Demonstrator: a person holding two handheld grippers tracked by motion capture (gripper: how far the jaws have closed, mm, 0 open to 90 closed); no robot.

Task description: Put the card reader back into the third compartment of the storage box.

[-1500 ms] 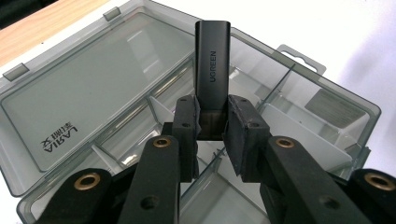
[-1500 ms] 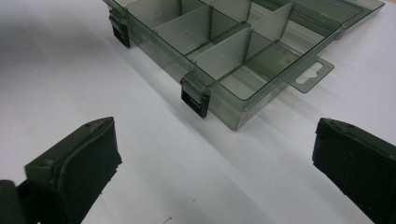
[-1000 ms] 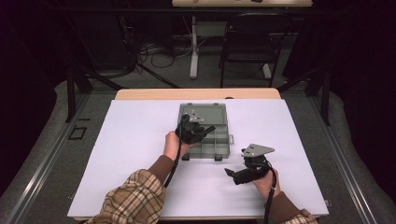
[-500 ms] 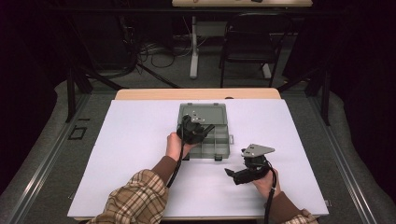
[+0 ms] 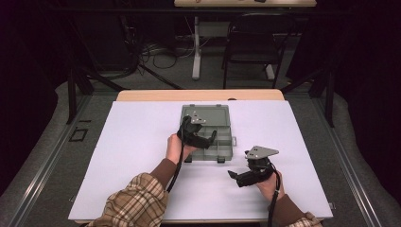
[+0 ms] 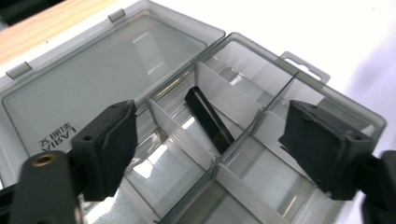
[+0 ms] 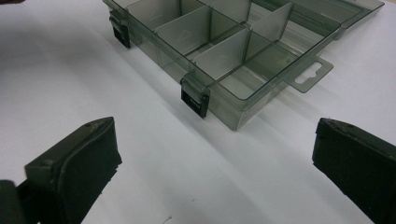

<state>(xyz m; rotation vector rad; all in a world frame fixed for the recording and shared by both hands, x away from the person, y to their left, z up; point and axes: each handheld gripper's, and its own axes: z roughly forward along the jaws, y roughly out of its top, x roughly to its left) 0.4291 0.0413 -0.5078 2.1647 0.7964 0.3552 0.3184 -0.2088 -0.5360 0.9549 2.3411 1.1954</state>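
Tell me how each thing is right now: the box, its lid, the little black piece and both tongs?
Organizer box: open, flat on the white table.
Lid: swung fully back, lying flat.
Black piece: leaning tilted inside a compartment, free of the tongs.
Front latches: undone.
Left tongs: over the box, jaws just opened wide, nothing gripped.
Right tongs: open, holding nothing, over the table beside the box.

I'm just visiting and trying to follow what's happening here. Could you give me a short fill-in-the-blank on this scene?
1. The lid of the compartment box lies ____.
2. A small black bar lies inside a ____ of the box.
3. The left claw hangs over the box with its jaws ____.
4. The right claw is over the ____ table cover, beside the box.

Missing words: open; compartment; open; white
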